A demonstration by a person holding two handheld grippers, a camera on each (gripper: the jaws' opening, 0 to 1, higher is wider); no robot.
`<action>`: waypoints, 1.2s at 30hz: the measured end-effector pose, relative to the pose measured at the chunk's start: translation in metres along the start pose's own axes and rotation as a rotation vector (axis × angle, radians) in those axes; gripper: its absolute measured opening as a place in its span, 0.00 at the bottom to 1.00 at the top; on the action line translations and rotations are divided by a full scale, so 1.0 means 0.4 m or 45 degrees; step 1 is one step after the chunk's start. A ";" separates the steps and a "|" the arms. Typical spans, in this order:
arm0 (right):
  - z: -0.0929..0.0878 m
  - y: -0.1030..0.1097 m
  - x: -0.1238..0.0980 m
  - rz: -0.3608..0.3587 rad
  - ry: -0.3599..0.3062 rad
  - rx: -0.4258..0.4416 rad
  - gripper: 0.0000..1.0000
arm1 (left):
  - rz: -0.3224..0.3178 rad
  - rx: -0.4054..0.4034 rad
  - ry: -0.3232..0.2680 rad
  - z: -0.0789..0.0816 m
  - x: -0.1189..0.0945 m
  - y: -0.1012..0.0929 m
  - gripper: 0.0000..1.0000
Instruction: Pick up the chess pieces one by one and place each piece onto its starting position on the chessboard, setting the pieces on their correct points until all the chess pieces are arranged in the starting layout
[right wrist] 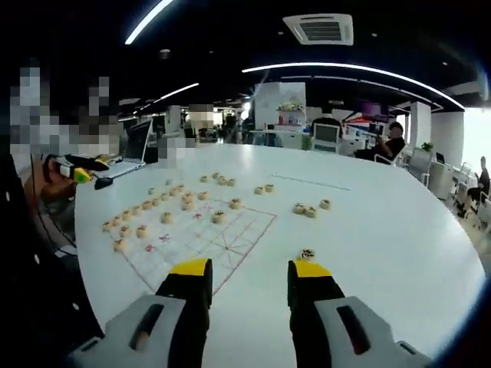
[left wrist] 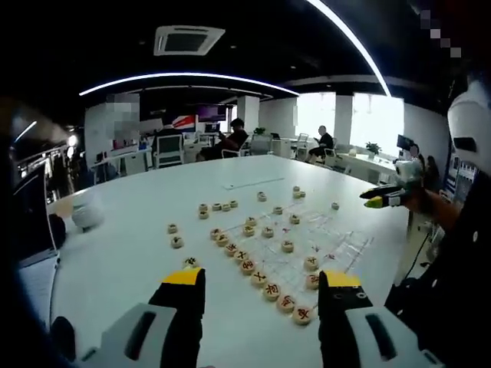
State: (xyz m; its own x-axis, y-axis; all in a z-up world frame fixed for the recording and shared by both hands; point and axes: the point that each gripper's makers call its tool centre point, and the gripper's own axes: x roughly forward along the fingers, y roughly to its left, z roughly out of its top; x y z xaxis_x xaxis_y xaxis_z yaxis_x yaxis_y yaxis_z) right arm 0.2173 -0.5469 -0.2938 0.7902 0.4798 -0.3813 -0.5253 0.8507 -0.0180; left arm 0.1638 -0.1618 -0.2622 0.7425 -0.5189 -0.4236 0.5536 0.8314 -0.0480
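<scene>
A see-through chessboard sheet with red lines (left wrist: 330,244) (right wrist: 209,238) lies on the white table (left wrist: 138,253). A row of round wooden chess pieces (left wrist: 261,277) (right wrist: 142,207) runs along one board edge, and a few stand further in. Loose pieces (left wrist: 217,206) (right wrist: 310,211) lie scattered off the board. My left gripper (left wrist: 261,280) is open above the row's near end, and one piece (left wrist: 190,263) sits just past its left jaw. My right gripper (right wrist: 249,268) is open and holds nothing. A single piece (right wrist: 307,254) lies just beyond its right jaw.
The right gripper (left wrist: 387,198) shows at the table's right edge, the left gripper (right wrist: 80,172) at the far left. A laptop (right wrist: 129,153) and a white round object (left wrist: 86,211) sit on the table. Seated people and office chairs fill the background.
</scene>
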 end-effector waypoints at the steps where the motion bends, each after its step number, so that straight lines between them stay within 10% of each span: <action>1: 0.011 -0.001 0.007 0.010 0.003 -0.015 0.40 | 0.004 -0.003 -0.002 -0.001 -0.004 0.001 0.60; 18: 0.178 0.010 0.267 0.269 0.175 -0.303 0.37 | 0.058 -0.044 -0.009 -0.032 -0.042 0.039 0.60; 36: 0.138 0.014 0.618 0.300 0.557 -0.308 0.33 | 0.068 -0.075 0.017 -0.075 -0.059 0.050 0.60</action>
State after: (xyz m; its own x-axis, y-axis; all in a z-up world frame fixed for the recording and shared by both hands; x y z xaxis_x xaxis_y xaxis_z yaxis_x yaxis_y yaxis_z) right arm 0.4271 -0.4117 -0.3370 0.4643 0.4737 -0.7483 -0.7705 0.6327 -0.0776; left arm 0.1461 -0.1269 -0.2804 0.7650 -0.4715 -0.4387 0.4901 0.8681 -0.0784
